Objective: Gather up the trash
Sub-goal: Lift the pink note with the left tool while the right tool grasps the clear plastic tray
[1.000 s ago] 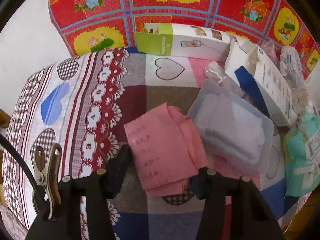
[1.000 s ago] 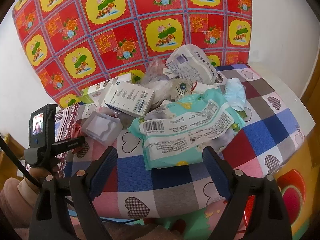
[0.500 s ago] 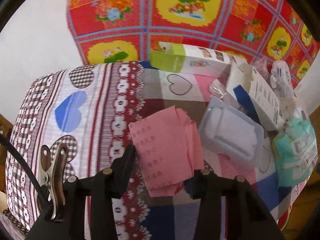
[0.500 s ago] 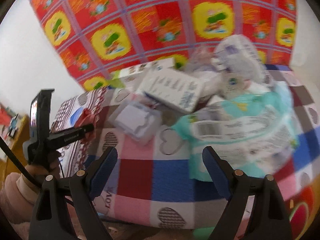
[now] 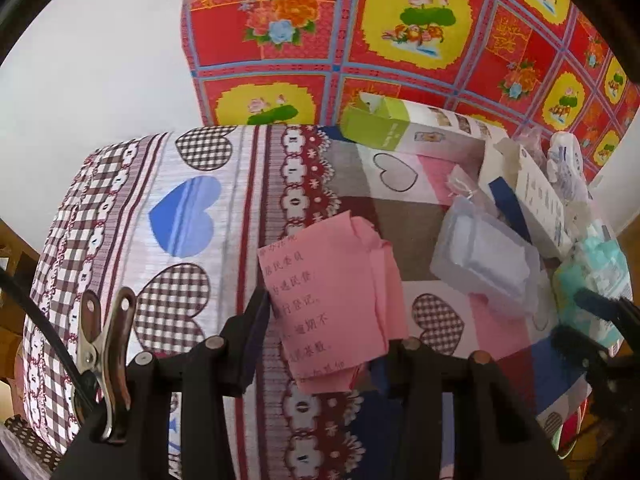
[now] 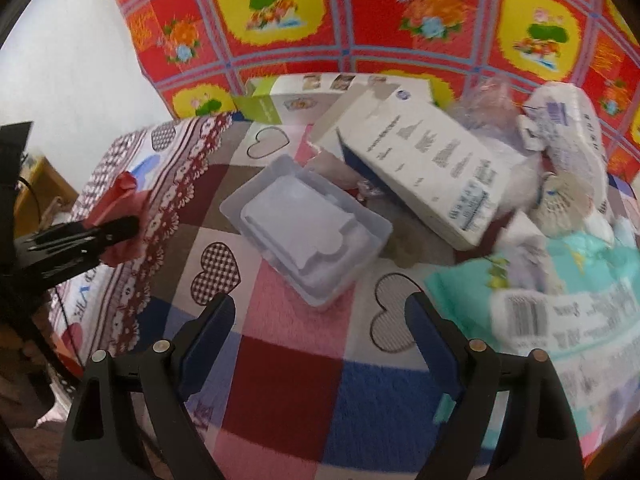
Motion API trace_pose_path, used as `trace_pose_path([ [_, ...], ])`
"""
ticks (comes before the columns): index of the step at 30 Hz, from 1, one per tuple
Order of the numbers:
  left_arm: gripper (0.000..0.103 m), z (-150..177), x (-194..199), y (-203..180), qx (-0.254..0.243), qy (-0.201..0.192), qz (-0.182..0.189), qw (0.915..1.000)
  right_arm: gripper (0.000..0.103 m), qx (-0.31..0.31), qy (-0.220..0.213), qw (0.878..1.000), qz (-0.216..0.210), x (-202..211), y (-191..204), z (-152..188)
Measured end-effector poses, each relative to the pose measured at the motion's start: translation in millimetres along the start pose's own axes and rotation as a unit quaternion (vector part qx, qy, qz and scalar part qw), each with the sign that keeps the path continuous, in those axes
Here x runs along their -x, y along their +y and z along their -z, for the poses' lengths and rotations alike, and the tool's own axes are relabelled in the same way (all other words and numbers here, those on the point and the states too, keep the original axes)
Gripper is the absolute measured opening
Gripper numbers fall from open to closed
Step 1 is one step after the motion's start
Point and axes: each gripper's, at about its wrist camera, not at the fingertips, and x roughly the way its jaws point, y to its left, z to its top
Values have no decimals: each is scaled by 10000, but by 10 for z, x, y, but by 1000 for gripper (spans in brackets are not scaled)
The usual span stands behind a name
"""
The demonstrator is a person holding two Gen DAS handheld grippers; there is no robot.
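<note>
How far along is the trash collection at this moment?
Nothing visibly collected yet. In hand: the left gripper is shut on the pink paper. The right gripper hangs open near the clear plastic tray. Left on the bedspread: that tray, the white box, the teal package.

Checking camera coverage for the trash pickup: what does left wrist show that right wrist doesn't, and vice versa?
Left wrist only: the printed face of the pink paper held between the left gripper pads, plus a metal clip on the rig.

Right wrist only: the open right gripper with nothing between its fingers, and the barcode on the teal wrapper.

Both: the clear plastic tray, the white carton, the green-ended box and the heart-patterned cloth.
</note>
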Motion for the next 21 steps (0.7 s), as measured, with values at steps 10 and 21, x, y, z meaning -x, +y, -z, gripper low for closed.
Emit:
trace_pose_path([
  [10, 46, -2, -51, 177, 140, 72, -99, 9998, 89, 508, 272, 9983, -42, -344, 357, -51],
  [21, 47, 8, -101, 252, 232, 124, -67, 9996, 89, 948, 286, 9936, -547, -384, 845, -96],
])
